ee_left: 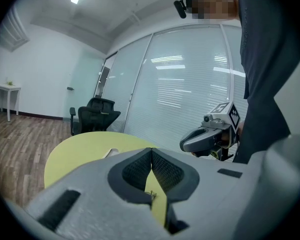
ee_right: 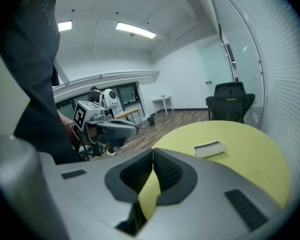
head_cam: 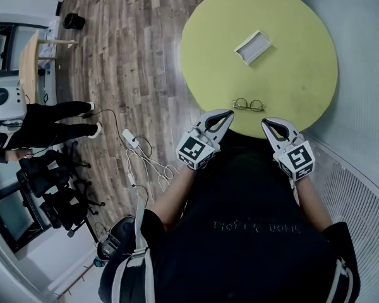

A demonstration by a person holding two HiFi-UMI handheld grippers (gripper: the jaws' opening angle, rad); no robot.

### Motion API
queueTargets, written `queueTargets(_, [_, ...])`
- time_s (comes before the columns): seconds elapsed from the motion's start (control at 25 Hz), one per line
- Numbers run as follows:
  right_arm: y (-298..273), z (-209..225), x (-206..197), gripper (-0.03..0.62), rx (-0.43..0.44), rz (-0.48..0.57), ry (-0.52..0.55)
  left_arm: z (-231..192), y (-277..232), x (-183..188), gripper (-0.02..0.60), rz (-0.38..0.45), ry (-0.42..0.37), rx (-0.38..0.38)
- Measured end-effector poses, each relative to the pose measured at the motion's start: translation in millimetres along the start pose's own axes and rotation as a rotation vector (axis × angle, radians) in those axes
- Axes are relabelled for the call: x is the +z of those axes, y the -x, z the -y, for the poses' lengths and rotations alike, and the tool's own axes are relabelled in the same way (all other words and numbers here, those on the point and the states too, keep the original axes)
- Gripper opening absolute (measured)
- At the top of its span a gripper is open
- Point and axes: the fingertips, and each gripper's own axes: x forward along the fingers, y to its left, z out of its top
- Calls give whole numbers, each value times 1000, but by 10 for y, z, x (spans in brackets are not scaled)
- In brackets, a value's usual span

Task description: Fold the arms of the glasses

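Note:
The glasses (head_cam: 248, 105), thin dark frames with the arms spread, lie near the front edge of the round yellow-green table (head_cam: 303, 74). My left gripper (head_cam: 226, 113) hangs just short of that edge, left of the glasses, jaws shut and empty. To the right of the glasses, my right gripper (head_cam: 266, 123) is also shut on nothing. In the left gripper view the closed jaws (ee_left: 151, 152) cover most of the table (ee_left: 75, 151), and the right gripper (ee_left: 208, 138) shows beyond. From the right gripper view the shut jaws (ee_right: 153, 152) and the left gripper (ee_right: 110, 128) are visible.
A white open case (head_cam: 252, 47) lies mid-table, also seen as the case (ee_right: 210, 148). A glass wall with blinds (head_cam: 360, 169) runs along the right. Cables (head_cam: 139, 160) trail on the wood floor at left, near office chairs (head_cam: 57, 194) and another person (head_cam: 44, 122). A black chair (ee_left: 92, 115) stands beyond the table.

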Motion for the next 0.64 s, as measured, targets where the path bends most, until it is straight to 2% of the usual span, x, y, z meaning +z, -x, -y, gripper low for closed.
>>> queueTargets(0.4, [-112, -36, 156, 31, 49, 46, 70, -101, 143, -43, 20, 7, 12, 93])
queueTargets(0.64, [-94, -7, 78, 31, 56, 54, 52, -61, 142, -103, 20, 5, 20, 112])
